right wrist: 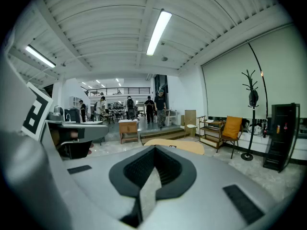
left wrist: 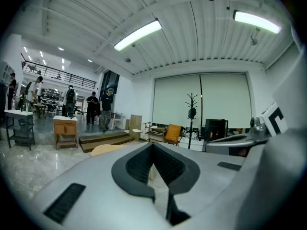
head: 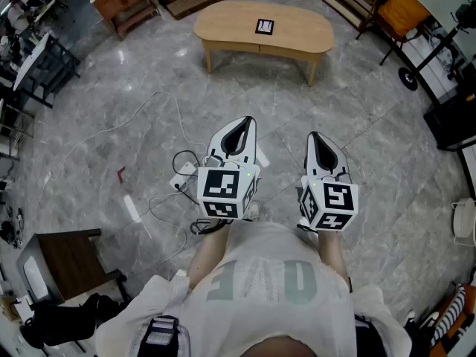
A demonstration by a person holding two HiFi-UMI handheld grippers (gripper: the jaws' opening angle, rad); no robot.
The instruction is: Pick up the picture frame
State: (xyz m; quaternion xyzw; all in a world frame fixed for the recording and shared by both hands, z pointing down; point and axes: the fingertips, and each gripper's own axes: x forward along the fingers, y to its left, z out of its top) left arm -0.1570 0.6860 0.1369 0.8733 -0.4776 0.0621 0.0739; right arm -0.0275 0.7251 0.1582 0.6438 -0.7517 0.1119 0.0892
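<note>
Head view first: nothing of the pick-up is done yet. The frame [head: 265,27] lies flat on the tabletop [head: 223,28], well ahead of both sets of jaws, with a wide stretch of floor [head: 357,125] in between. The left gripper [head: 246,120] and right gripper [head: 313,135] are held side by side close to the person's chest, both aimed toward the tabletop. Each has its jaws pressed together with nothing between them. By my reading the whole job is left: close the gap, open a pair of jaws, take hold and lift. Only this view gives the full layout, including the cables [head: 167,199] on the floor just left of the left jaws.

Left gripper view: the left gripper [left wrist: 153,144] has its jaws tip to tip and empty. A sliver of tabletop [left wrist: 108,149] peeks out left of the jaws, but no frame shows here; the jaws seem to cover it. What this view adds is the right gripper [left wrist: 240,139] alongside.

Right gripper view: the right gripper [right wrist: 154,147] has its jaws shut too, gripping nothing. This view does catch the target — the frame [right wrist: 172,146] is a small dark shape on the tabletop [right wrist: 189,147], far beyond the jaws and a touch right of their tips. It looks like the better line for an approach.
</note>
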